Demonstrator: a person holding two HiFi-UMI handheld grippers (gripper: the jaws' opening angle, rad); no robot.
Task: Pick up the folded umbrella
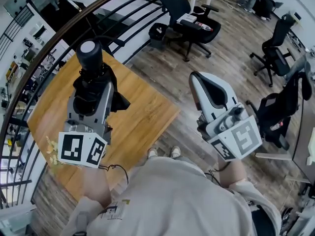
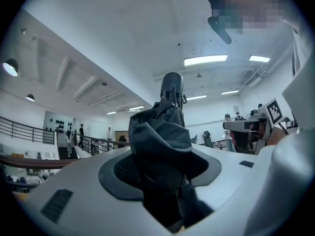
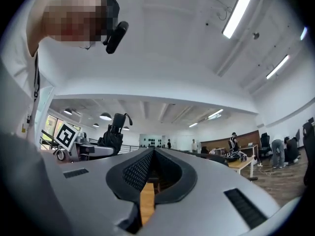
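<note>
The folded black umbrella point(image 1: 91, 62) stands upright between the jaws of my left gripper point(image 1: 93, 86), which is shut on it and held high above the wooden table point(image 1: 145, 116). In the left gripper view the umbrella's bunched fabric point(image 2: 165, 132) fills the gap between the jaws and rises toward the ceiling. My right gripper point(image 1: 197, 80) is raised on the right with its jaws together and nothing in them; in the right gripper view only a thin slit point(image 3: 152, 156) shows between the pads. The umbrella point(image 3: 114, 130) also shows at the left of that view.
A curved black railing point(image 1: 74, 19) runs behind and left of the table. Black office chairs stand at the back point(image 1: 189, 21) and at the right point(image 1: 275, 45). The person's shoes point(image 1: 162, 153) are on the wood floor by the table's near corner.
</note>
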